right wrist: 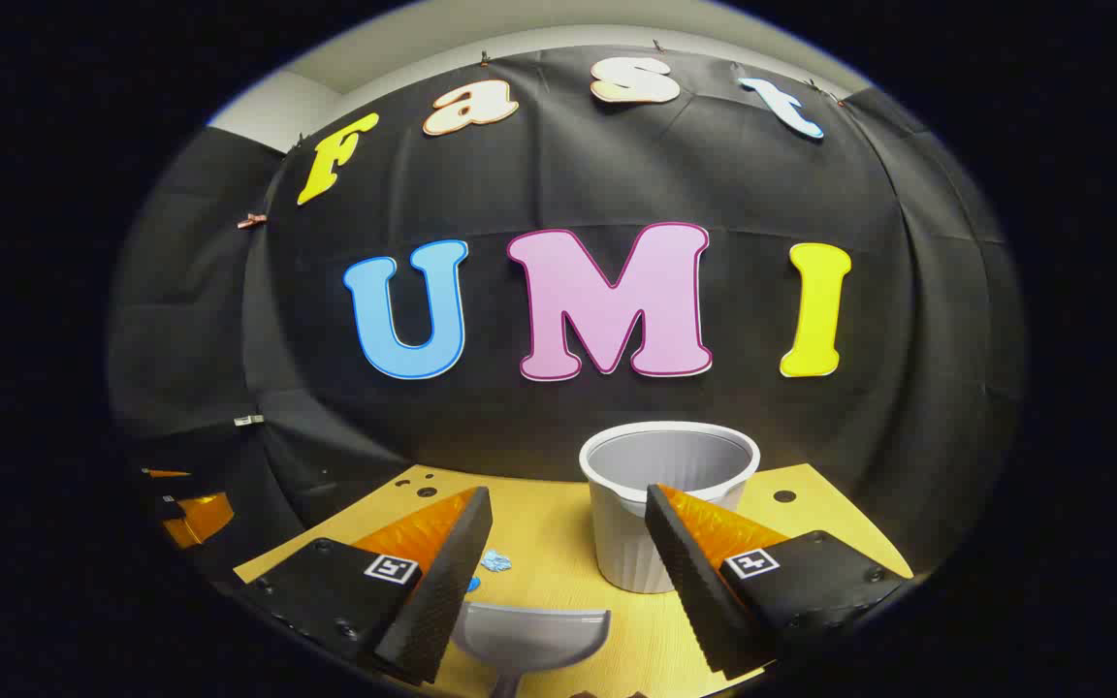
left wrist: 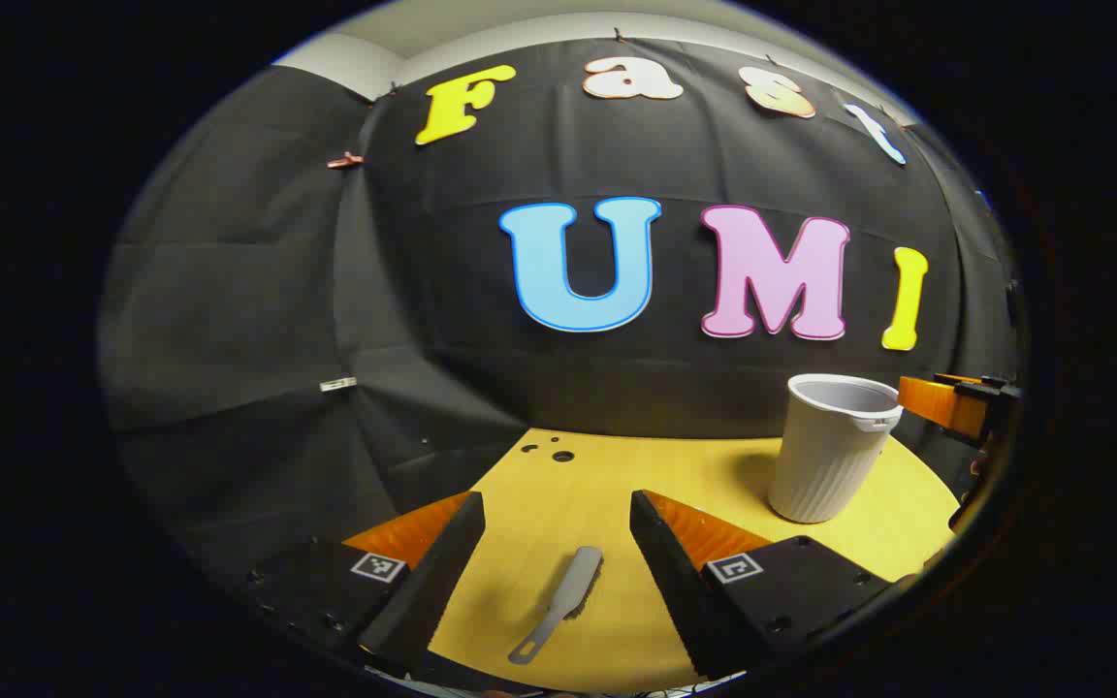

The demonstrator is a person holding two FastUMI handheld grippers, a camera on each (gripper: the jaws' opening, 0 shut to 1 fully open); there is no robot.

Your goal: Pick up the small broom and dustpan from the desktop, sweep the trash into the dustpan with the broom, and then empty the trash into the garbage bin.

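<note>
Both grippers hang open over the desktop [left wrist: 558, 485]. Your left gripper [left wrist: 557, 528] frames the small broom [left wrist: 558, 601] lying flat; drop straight and pinch its handle. Right gripper [right wrist: 568, 533] sits above the dustpan [right wrist: 529, 635], garbage bin [right wrist: 665, 504] just behind.

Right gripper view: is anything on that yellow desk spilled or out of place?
Yes, mildly. A few small blue scraps lie loose on the desktop, beside the grey dustpan and left of the upright white bin. They look like litter; what they are made of cannot be told. Nothing looks tipped or broken.
</note>
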